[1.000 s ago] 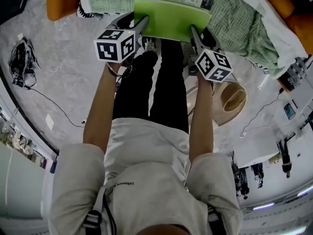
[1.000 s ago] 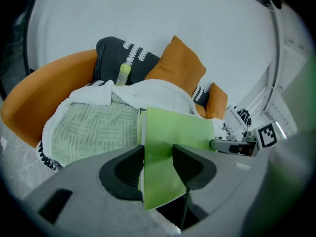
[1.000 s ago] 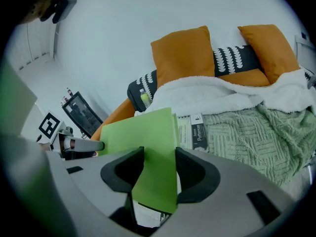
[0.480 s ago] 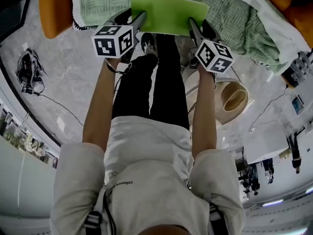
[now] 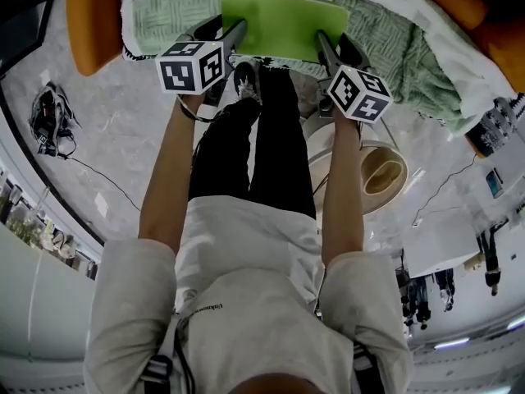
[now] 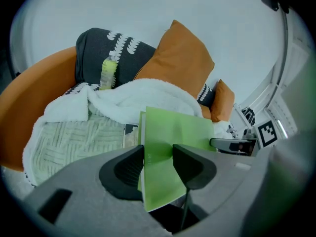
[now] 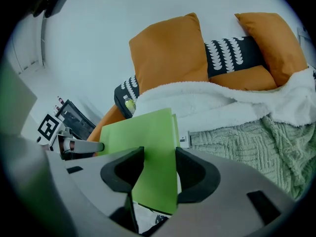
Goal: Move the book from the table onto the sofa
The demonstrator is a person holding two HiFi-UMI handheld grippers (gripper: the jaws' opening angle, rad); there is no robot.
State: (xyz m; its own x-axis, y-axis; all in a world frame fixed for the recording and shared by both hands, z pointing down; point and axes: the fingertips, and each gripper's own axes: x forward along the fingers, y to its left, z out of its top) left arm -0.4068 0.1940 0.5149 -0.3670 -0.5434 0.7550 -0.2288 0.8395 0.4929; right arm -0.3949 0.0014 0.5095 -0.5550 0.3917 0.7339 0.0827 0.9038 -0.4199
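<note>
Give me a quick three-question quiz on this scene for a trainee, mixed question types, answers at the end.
1. True or false: the left gripper and the right gripper each clamp one side of the book.
2. What lies on the sofa beyond the book? A. a knit blanket B. a laptop C. a plate
3. Fill in: the plain cushion is ____.
Key: 1 true; 2 A; 3 orange.
</note>
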